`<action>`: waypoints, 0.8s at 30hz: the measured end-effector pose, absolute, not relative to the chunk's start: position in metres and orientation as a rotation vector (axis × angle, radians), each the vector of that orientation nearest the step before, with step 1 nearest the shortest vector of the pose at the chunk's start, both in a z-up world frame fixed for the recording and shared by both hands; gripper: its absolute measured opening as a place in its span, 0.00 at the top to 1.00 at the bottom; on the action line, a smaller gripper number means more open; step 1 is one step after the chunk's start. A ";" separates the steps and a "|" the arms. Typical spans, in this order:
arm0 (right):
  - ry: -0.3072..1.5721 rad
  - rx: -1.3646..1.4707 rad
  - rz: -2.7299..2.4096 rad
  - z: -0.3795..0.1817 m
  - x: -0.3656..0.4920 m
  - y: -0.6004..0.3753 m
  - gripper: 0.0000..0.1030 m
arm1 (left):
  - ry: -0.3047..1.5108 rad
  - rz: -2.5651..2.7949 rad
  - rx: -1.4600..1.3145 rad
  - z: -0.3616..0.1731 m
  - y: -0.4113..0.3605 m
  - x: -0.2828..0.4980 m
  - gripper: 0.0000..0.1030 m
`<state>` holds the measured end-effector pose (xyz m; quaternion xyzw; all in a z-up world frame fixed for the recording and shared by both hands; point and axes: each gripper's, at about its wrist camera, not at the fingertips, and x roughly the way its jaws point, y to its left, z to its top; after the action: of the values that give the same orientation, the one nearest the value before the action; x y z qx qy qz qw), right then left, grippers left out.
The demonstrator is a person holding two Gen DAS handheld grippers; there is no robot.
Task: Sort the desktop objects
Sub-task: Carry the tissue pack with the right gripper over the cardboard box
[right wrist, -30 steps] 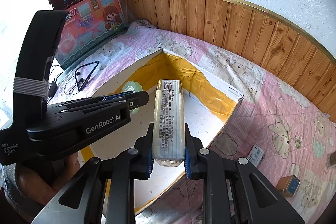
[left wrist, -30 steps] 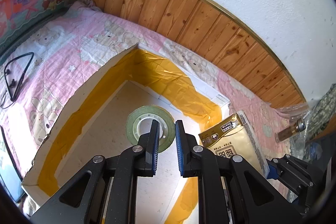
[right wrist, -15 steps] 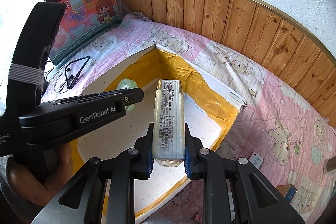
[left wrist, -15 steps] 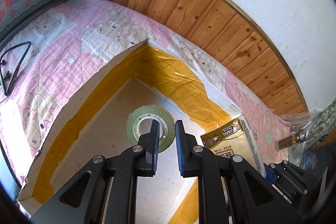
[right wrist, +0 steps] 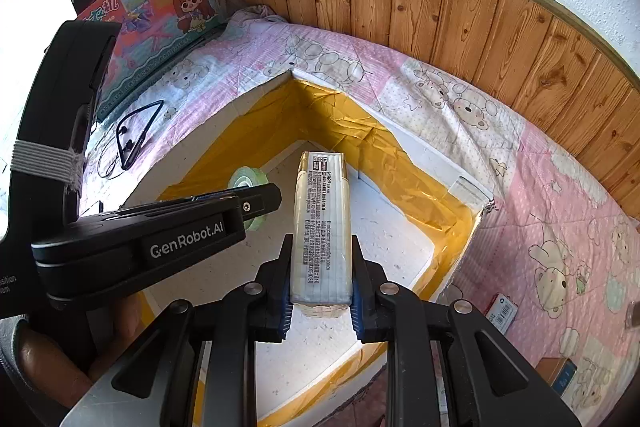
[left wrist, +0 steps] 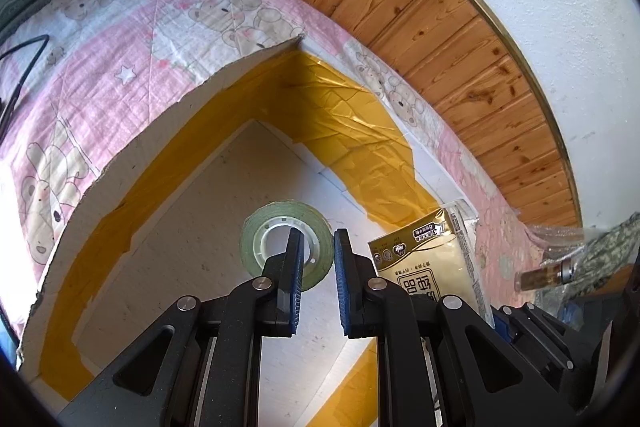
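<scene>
Seen from each wrist, the left claw (left wrist: pixel 314 255) grips the rim of a green tape roll (left wrist: pixel 264 241) over a white foam box (left wrist: pixel 168 115) lined with yellow tape; its fingers hide the roll's near edge. The right claw (right wrist: pixel 322 275) is clamped on a gold tissue pack (right wrist: pixel 322 211) held lengthwise above the same box, the pack's underside hidden. Right of that claw, small boxes (right wrist: pixel 500 311) on the pink bear-print quilt (right wrist: pixel 560 227) are cut off and hard to read.
</scene>
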<state>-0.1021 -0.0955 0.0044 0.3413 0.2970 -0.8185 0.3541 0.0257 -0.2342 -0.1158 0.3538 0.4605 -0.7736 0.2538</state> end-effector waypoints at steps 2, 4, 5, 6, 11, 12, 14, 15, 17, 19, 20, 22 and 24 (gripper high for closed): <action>0.763 0.903 -2.112 0.002 -0.105 -0.098 0.77 | 1.271 -2.090 0.976 -0.120 -0.236 0.024 0.85; 0.760 0.927 -2.107 -0.001 -0.109 -0.100 0.77 | 1.288 -2.081 0.983 -0.123 -0.238 0.022 0.85; 0.760 0.939 -2.105 -0.002 -0.111 -0.102 0.77 | 1.296 -2.077 0.983 -0.124 -0.238 0.022 0.85; 0.762 0.948 -2.105 -0.003 -0.113 -0.103 0.77 | 1.304 -2.071 0.983 -0.126 -0.239 0.022 0.85; 0.775 0.989 -2.113 -0.007 -0.125 -0.109 0.77 | 1.332 -2.043 0.984 -0.132 -0.244 0.019 0.85; 0.780 0.997 -2.112 -0.008 -0.128 -0.110 0.77 | 1.337 -2.040 0.985 -0.133 -0.244 0.017 0.85; 0.794 1.010 -2.108 -0.009 -0.133 -0.113 0.77 | 1.348 -2.031 0.991 -0.136 -0.245 0.014 0.85; 0.799 1.016 -2.106 -0.010 -0.135 -0.114 0.77 | 1.348 -2.028 0.993 -0.136 -0.245 0.013 0.85; 0.809 1.036 -2.094 -0.012 -0.139 -0.117 0.77 | 1.331 -2.016 1.002 -0.138 -0.244 0.010 0.85; 0.830 1.044 -2.091 -0.014 -0.143 -0.120 0.77 | 1.319 -2.004 1.015 -0.137 -0.245 0.006 0.85; 0.840 1.051 -2.086 -0.016 -0.145 -0.121 0.77 | 1.310 -1.995 1.024 -0.136 -0.246 0.005 0.85; 0.856 1.064 -2.084 -0.020 -0.149 -0.122 0.77 | 1.291 -1.982 1.037 -0.134 -0.246 0.001 0.85; 0.867 1.079 -2.081 -0.023 -0.154 -0.122 0.77 | 1.279 -1.967 1.053 -0.132 -0.247 -0.002 0.85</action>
<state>-0.1538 -0.1223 -0.0232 0.4095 0.3290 -0.7900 0.3160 -0.0020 -0.2472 -0.1323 0.3931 0.4772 -0.7340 0.2810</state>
